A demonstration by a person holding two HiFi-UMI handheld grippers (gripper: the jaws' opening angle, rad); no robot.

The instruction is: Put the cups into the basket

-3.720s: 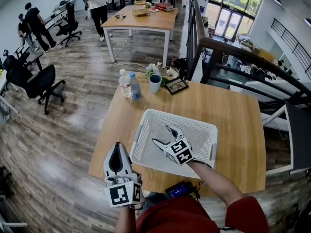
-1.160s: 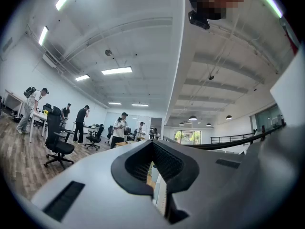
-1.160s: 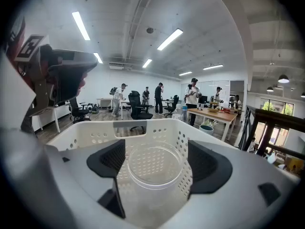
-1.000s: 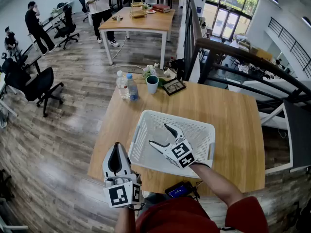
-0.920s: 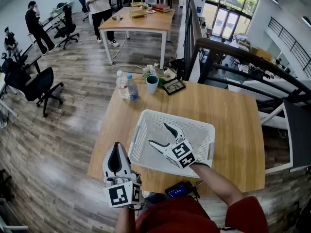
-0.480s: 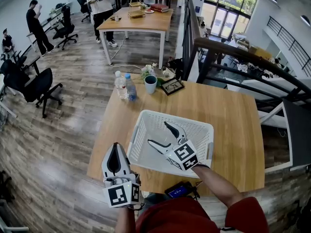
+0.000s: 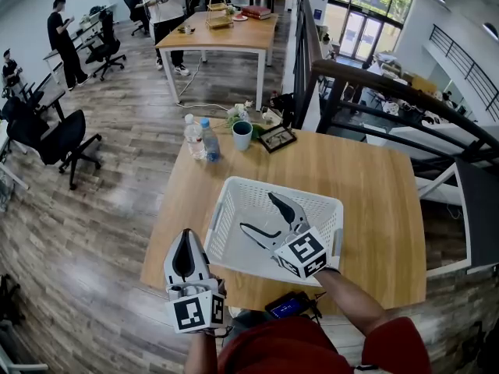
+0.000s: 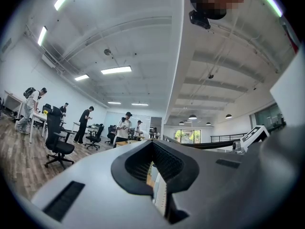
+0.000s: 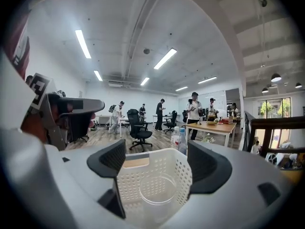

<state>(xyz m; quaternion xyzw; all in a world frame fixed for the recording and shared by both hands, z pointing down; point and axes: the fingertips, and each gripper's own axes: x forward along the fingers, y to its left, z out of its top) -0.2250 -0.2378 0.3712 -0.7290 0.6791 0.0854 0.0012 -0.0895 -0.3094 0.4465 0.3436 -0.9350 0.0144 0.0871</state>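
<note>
- My left gripper (image 7: 186, 240) hangs at the near edge of the tabletop (image 7: 366, 193), left of the basket. Its jaws are drawn together with only a thin slit between them, and they hold nothing.
- A dark phone (image 7: 290, 305) lies at the near edge, just to the right of that gripper.
- My right gripper (image 7: 260, 213) hovers over the white basket (image 7: 221, 220). Its jaws are spread wide and nothing is gripped between them.
- In the right gripper view I look down between those jaws at a clear cup (image 9: 156, 191). It stands upright on the basket floor, apart from both jaws.
- The basket sits on the near half of the tabletop, towards the left.
- A teal cup (image 7: 242, 135) stands upright at the far left corner of the tabletop, well apart from the basket.
- Just left of it are two water bottles (image 7: 193, 140), and just right of it lies a picture frame (image 7: 278, 139).
- Beyond the tabletop I see another table, office chairs and several people standing.
</note>
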